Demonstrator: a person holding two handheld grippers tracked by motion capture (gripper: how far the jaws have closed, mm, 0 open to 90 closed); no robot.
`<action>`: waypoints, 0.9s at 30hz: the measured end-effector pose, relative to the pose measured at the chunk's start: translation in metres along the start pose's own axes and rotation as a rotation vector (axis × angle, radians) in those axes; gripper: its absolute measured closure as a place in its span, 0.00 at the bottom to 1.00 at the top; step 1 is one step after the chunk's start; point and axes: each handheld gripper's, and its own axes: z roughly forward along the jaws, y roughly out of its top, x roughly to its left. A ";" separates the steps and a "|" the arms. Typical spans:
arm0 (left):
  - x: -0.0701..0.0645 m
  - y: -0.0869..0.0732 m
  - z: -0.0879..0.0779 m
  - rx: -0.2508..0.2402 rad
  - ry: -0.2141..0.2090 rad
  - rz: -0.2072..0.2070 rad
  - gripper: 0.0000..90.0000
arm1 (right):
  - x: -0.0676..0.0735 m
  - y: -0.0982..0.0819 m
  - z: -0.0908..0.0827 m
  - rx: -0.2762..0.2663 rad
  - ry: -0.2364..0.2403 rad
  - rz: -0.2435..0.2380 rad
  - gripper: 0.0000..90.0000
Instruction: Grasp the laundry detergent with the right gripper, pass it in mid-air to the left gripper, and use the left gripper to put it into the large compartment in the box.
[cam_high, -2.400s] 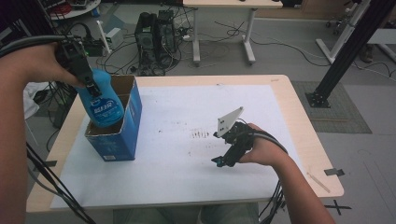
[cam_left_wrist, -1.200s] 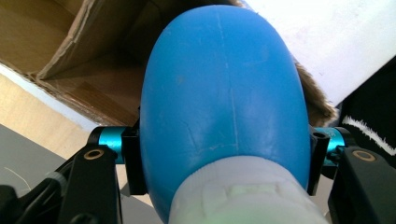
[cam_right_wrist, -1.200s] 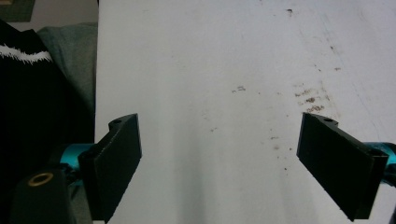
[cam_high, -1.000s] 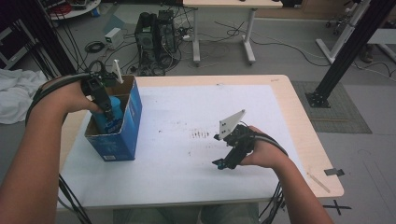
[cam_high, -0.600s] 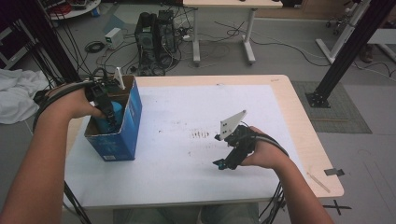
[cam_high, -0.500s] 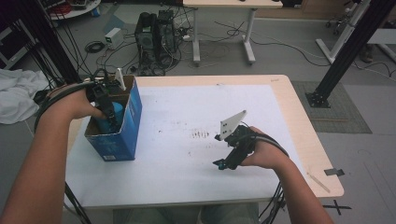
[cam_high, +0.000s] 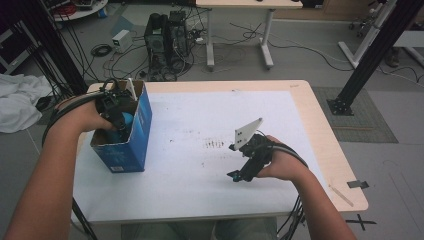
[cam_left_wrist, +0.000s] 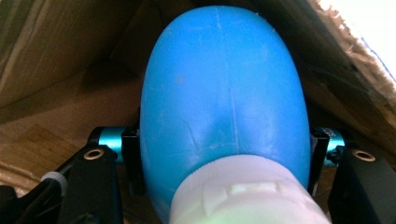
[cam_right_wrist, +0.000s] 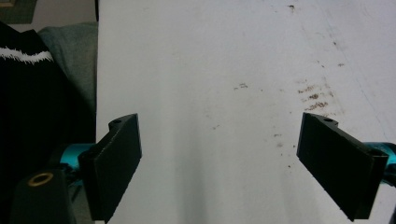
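Blue box (cam_high: 135, 131) stands open-topped at the tabletop's (cam_high: 320, 150) left edge, near the back-left corner. Left gripper (cam_high: 114, 111) reaches down into it w/ the blue bottle (cam_left_wrist: 224, 93) pinched between its jaws; in the left gripper view the bottle's white cap end sits nearest the camera and brown cardboard walls close in on all sides, so little room in there. Bottle top just shows at the box mouth in the high view.

Right gripper (cam_high: 239, 175) rests low over the white sheet (cam_high: 200, 115), right of centre, well apart from the box; jaws spread wide w/ nothing between. Small dark smudges (cam_high: 216, 144) lie just left of it. Wide bare sheet between box and right hand, plus more toward the back and right edges.

Box has print on its near face, too small to read. No legible label on the bottle now.

Vs 2.4 s ago: bottle was held up above the box w/ its label facing the camera; since then it has gone down inside. Right gripper has barely moved.
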 end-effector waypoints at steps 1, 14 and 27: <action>0.001 0.000 -0.001 0.007 -0.002 0.014 0.42 | 0.000 0.000 0.000 0.000 0.001 0.001 0.15; 0.004 -0.004 -0.001 0.004 -0.008 0.035 0.41 | 0.000 0.004 0.003 -0.001 0.005 -0.004 0.15; 0.002 -0.002 0.000 0.005 0.020 0.021 0.36 | 0.001 0.001 -0.001 -0.007 -0.001 -0.001 0.15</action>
